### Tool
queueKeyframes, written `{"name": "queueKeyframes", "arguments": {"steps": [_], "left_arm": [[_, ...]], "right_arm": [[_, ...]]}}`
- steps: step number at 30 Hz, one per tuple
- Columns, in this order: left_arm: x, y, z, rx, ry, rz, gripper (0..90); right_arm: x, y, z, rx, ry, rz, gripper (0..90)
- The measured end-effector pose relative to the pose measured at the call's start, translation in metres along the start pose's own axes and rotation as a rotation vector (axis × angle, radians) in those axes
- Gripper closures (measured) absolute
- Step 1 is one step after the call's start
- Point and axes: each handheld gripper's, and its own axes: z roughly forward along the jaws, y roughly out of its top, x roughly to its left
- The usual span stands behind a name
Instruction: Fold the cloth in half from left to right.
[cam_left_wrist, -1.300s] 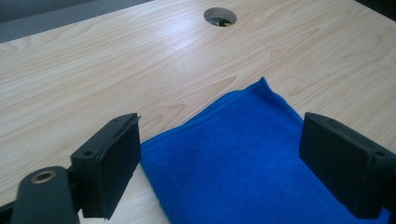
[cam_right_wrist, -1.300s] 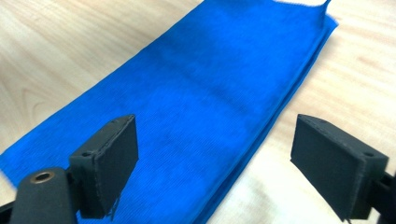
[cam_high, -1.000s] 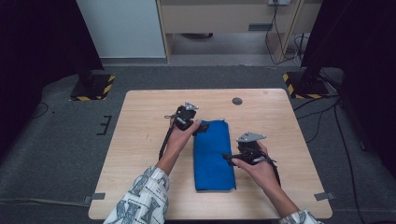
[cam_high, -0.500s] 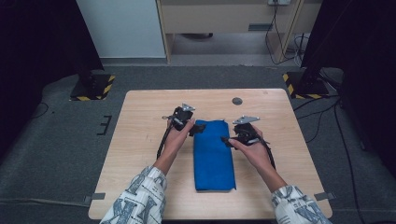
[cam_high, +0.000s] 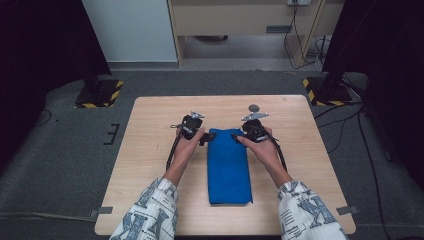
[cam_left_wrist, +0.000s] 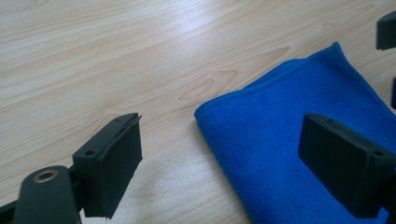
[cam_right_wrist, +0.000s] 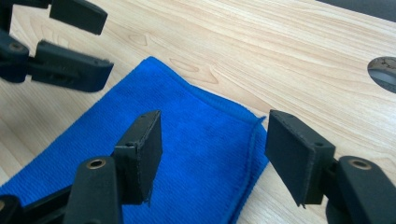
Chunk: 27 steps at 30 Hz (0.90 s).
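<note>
From the high view, a person in patterned sleeves is leaning over a wooden table (cam_high: 150, 165), with a folded blue cloth (cam_high: 229, 167) lying lengthwise between the two forearms. The left gripper (cam_high: 206, 138) is sitting at the cloth's far left corner, and the right gripper (cam_high: 235, 136) is sitting at the far right corner, both pointing inward toward each other across the cloth's far edge. A small dark round disc (cam_high: 254, 107) is lying on the table just beyond the right gripper.

In the left gripper view, the jaws are standing wide apart and holding nothing. The blue cloth (cam_left_wrist: 299, 121) is lying on the table between them and off toward the jaw on the right of that view; its rounded corner is sitting roughly midway between the two jaws, while the other jaw is hanging over bare wood.

In the right gripper view, the jaws are open but have just been closing in. The blue cloth (cam_right_wrist: 187, 154) is lying beneath them, its stitched edge running between the two pads; I cannot see either pad pressing on it. The left gripper (cam_right_wrist: 70, 39) is showing beyond, at the cloth's other corner, with its jaws parted.
</note>
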Motion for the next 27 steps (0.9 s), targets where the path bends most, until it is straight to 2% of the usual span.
{"name": "queueKeyframes", "arguments": {"steps": [4,5,12,17,22,27], "left_arm": [[-0.002,0.001,-0.002,0.004,-0.013,0.0,13.0],[-0.002,0.001,-0.004,0.015,0.001,0.007,13.0],[-0.004,0.004,-0.011,-0.001,0.007,0.007,15.4],[-0.004,0.003,-0.009,0.012,0.008,0.006,19.1],[-0.001,-0.002,-0.008,0.009,0.006,-0.013,21.6],[0.004,-0.007,-0.006,0.013,0.007,-0.022,23.8]], "right_arm": [[0.002,0.006,0.001,0.003,-0.007,-0.005,38.5],[0.002,0.007,0.001,0.007,-0.008,-0.002,40.1],[-0.003,0.016,0.002,0.008,-0.021,0.002,51.8],[-0.009,0.015,0.007,0.023,-0.044,0.004,57.5],[-0.017,0.01,0.017,0.054,-0.076,0.019,56.5],[-0.023,0.003,0.029,0.08,-0.085,0.049,53.3]]}}
